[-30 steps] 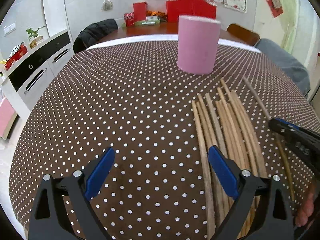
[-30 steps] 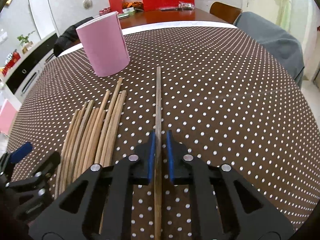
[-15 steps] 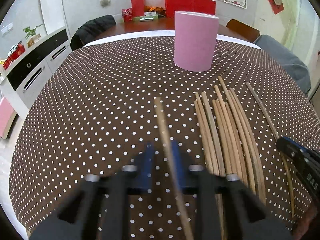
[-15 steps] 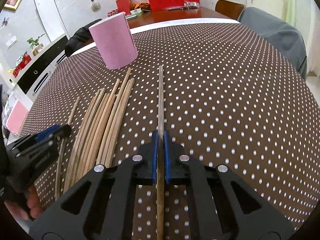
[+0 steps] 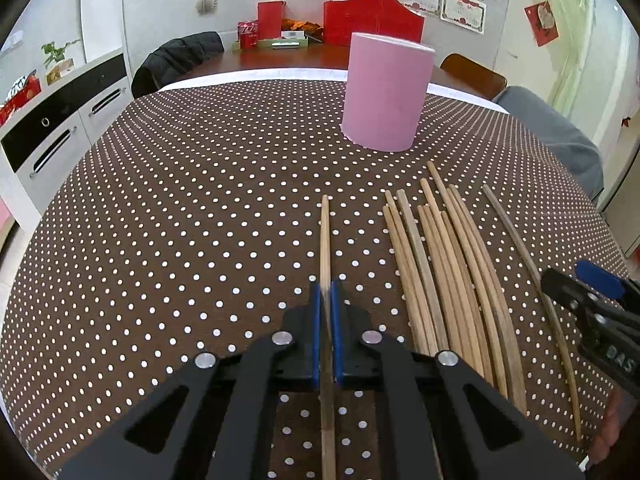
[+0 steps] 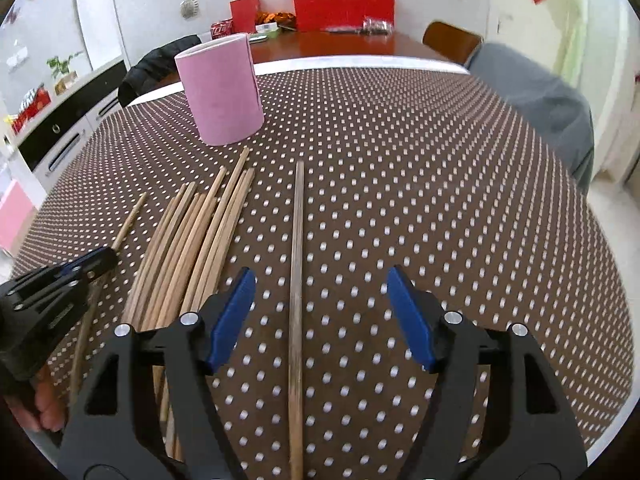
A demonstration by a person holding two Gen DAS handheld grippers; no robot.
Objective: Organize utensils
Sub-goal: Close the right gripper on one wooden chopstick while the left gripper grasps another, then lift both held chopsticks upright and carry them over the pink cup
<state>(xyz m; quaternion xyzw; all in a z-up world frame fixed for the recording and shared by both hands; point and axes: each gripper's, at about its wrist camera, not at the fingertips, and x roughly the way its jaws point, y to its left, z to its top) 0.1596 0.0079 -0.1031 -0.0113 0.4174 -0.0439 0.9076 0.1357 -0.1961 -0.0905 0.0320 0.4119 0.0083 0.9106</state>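
Left gripper (image 5: 326, 332): jaws pinching 1 chopstick (image 5: 325, 240), pointing forward over the desk (image 5: 160, 200), apart from the bundle (image 5: 444, 280). Right gripper (image 6: 320, 316): jaws spread wide, a dark chopstick (image 6: 297, 260) lying on the cloth between them, not gripped. Pink holder (image 5: 386, 92) stands upright just beyond the bundle tips. Step looks like pick-and-carry: left stick goes in next. Needs lifting, tipping vertical, lining up over the holder rim.
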